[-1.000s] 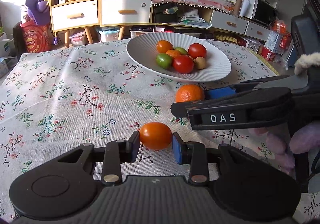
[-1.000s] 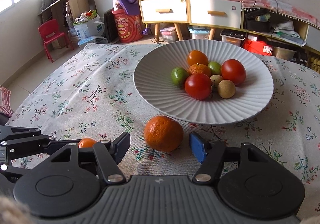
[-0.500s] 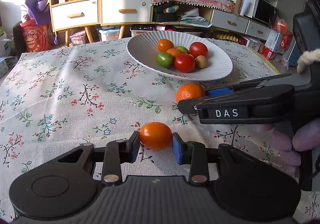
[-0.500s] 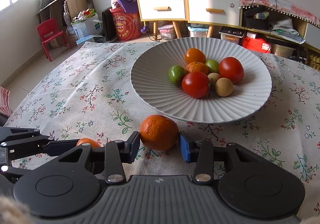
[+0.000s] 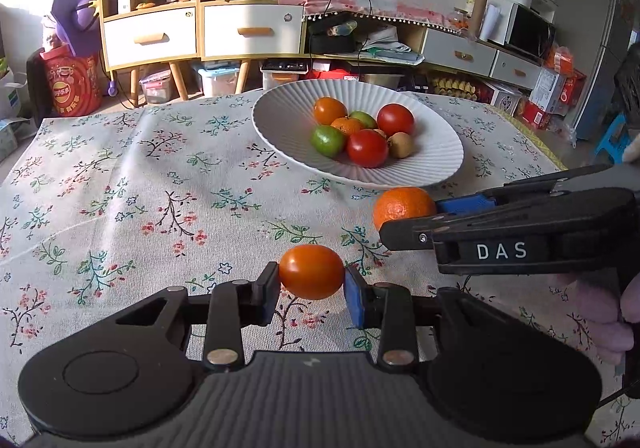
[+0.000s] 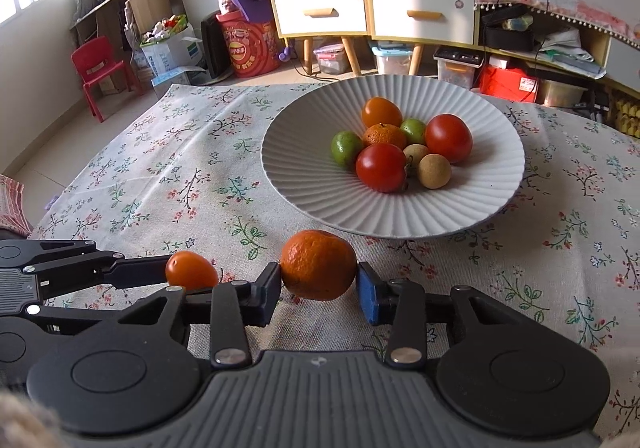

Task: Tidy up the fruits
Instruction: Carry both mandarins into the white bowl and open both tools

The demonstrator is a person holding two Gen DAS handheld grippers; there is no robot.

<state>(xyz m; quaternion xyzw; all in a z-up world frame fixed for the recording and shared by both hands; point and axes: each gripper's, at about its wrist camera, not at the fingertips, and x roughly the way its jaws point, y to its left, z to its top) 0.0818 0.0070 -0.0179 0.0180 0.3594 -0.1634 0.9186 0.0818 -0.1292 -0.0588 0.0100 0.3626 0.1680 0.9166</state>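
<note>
My left gripper (image 5: 311, 294) is shut on a smooth orange tomato (image 5: 311, 271), held a little above the flowered tablecloth; it also shows in the right wrist view (image 6: 191, 270). My right gripper (image 6: 319, 288) is shut on a rough-skinned mandarin (image 6: 318, 265), lifted just in front of the white ribbed bowl (image 6: 320, 192). From the left wrist view the mandarin (image 5: 402, 206) sits at the right gripper's tips (image 5: 416, 220), below the bowl's rim (image 5: 280, 128). The bowl holds several fruits: red tomatoes, green limes, orange ones and brown longans.
The table carries a flowered cloth (image 5: 140, 188). Behind it stand shelves with drawers (image 5: 200, 32), boxes and a red barrel (image 5: 72, 86). A red child's chair (image 6: 100, 76) stands on the floor at the left.
My right gripper closed on the mandarin and raised it off the cloth. My left gripper lifted the tomato slightly. Both moved a little toward the bowl.
</note>
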